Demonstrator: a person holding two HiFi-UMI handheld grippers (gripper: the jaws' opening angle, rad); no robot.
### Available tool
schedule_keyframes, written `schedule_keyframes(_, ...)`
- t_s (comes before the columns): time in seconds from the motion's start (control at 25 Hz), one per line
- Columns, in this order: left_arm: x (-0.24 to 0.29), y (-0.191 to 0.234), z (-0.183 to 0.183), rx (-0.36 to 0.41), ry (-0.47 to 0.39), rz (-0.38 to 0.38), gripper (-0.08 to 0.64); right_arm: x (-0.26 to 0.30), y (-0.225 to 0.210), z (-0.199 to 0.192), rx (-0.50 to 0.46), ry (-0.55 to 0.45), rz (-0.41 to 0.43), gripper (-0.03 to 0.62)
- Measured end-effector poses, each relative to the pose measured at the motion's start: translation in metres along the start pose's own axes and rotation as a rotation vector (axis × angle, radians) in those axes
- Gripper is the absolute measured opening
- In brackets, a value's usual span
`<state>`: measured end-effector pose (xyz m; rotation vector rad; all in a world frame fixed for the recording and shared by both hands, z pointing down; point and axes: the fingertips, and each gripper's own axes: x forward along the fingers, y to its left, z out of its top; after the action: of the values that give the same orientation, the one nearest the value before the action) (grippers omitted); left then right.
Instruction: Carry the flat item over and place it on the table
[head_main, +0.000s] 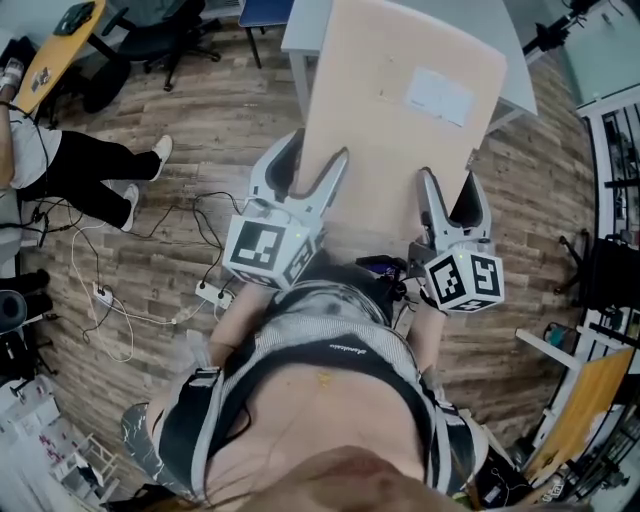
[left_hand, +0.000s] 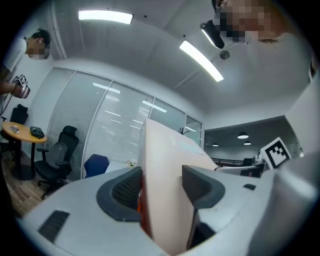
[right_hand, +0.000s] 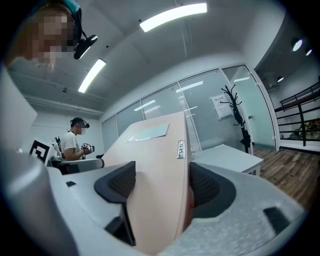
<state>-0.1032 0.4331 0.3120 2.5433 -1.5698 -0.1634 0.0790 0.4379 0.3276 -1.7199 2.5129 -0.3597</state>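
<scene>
Flat beige carton (head_main: 400, 120) carried level, its long axis running from the body toward 12 o'clock, far end apparently above the grey surface (head_main: 298, 35). Left gripper (head_main: 315, 165) and right gripper (head_main: 450, 190) each clamp its near edge, jaws wide on its thickness, neither hand nearer.

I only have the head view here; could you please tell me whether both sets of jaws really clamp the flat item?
Observer: Yes; in its own view the left gripper presses its pads on both faces of the flat item.
Operator: And the right one, please?
Observer: The right gripper clamps it likewise in the right gripper view.
Operator: What lies ahead?
Observer: A coat stand by a glass wall, behind a white table.
</scene>
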Motion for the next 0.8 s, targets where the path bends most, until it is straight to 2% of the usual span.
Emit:
schedule_keyframes(0.32,-0.007,0.005,0.001,0.021,0.002,-0.003,0.25,-0.002,0.009,-0.004,0.004,-0.014,-0.008,0.331)
schedule_keyframes(0.8,-0.004,0.008,-0.004,0.007,0.028,-0.021,0.252,0.0,0.008,-0.01,0.019,0.002,-0.021,0.331)
